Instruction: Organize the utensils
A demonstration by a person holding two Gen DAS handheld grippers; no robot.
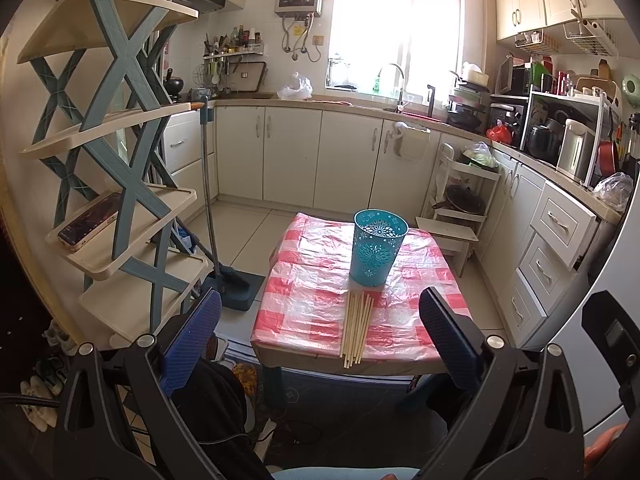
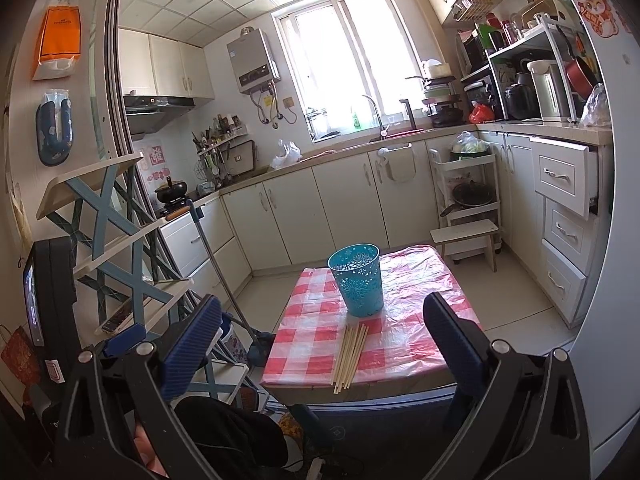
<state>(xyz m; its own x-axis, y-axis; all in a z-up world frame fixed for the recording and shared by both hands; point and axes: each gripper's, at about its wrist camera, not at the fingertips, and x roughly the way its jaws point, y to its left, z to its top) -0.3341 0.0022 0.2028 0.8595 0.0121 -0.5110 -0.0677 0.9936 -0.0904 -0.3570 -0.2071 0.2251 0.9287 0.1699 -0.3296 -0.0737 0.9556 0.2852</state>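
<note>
A teal perforated holder cup (image 1: 378, 247) stands upright on a small table with a red-and-white checked cloth (image 1: 312, 300). Several wooden chopsticks (image 1: 356, 328) lie in a bundle in front of the cup, reaching the table's near edge. My left gripper (image 1: 320, 320) is open and empty, held back from the table's near edge. In the right wrist view the cup (image 2: 357, 280), chopsticks (image 2: 350, 352) and table (image 2: 400, 344) show too. My right gripper (image 2: 322, 324) is open and empty, also short of the table.
A blue-and-cream folding shelf (image 1: 120, 152) with a phone (image 1: 90, 220) stands at the left. A broom and dustpan (image 1: 236, 284) rest left of the table. A white step stool (image 1: 452, 236) and cabinet drawers (image 1: 552, 248) are at the right. Kitchen counters line the back.
</note>
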